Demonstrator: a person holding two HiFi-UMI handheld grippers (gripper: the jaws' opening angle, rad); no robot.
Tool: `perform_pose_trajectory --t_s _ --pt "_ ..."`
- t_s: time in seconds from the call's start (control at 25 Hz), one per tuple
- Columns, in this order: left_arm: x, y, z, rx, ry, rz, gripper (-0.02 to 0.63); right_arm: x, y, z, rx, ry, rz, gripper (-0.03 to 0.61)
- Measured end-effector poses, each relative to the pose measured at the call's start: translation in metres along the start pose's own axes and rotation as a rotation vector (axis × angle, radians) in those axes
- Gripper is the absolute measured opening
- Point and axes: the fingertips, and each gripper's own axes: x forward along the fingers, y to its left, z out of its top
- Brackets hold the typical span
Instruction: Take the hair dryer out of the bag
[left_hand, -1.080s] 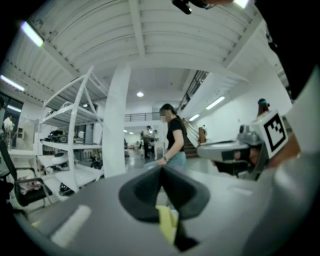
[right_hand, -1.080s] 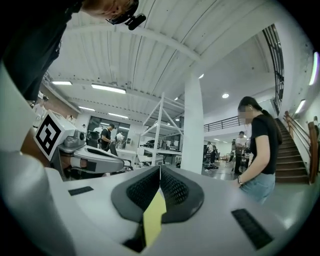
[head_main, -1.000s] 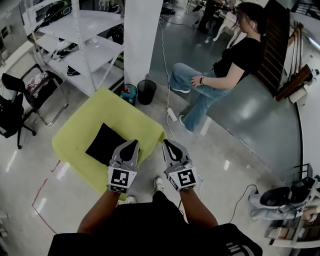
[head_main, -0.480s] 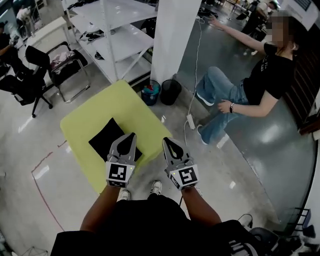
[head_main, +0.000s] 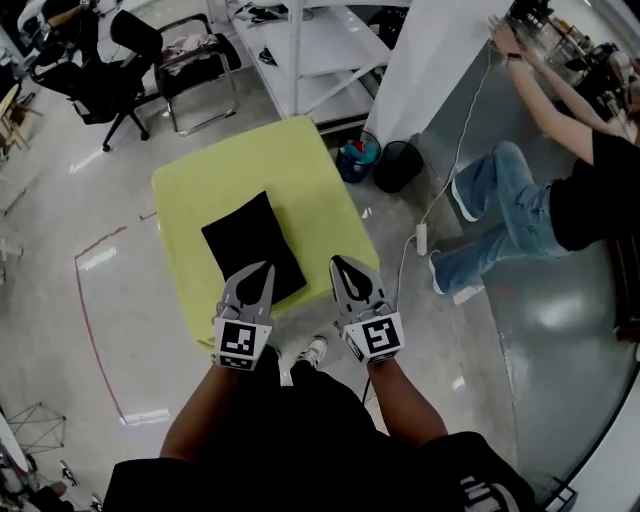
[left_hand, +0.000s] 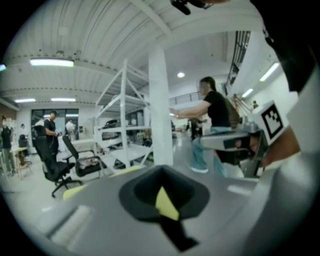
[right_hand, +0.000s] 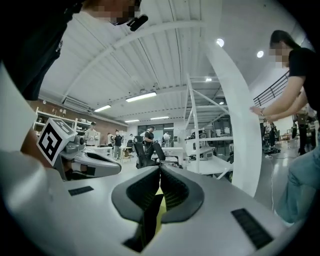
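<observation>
Black bag on yellow table, left tool, right tool, both closed

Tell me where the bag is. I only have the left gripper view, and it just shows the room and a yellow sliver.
Observer: The flat black fabric bag lies on the square yellow-green table. In the head view the left gripper's tip overlaps its near edge.
Operator: And my right gripper?
Observer: The right gripper hovers at the table's near edge, right of the bag, fingers together.
Operator: Any hair dryer showing?
Observer: None visible outside the bag.
</observation>
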Motion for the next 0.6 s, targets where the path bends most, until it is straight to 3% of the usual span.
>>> perform_pose_trajectory --t_s 0.28,0.6 --pt "-0.012 0.036 -0.047 -0.066 0.062 0.091 0.006 0.035 0.029 -0.023 0.032 0.035 0.052 0.008" --pt "-0.026 0.037 -0.110 -0.038 0.194 0.066 0.008 0.038 0.068 -0.073 0.090 0.150 0.131 0.008"
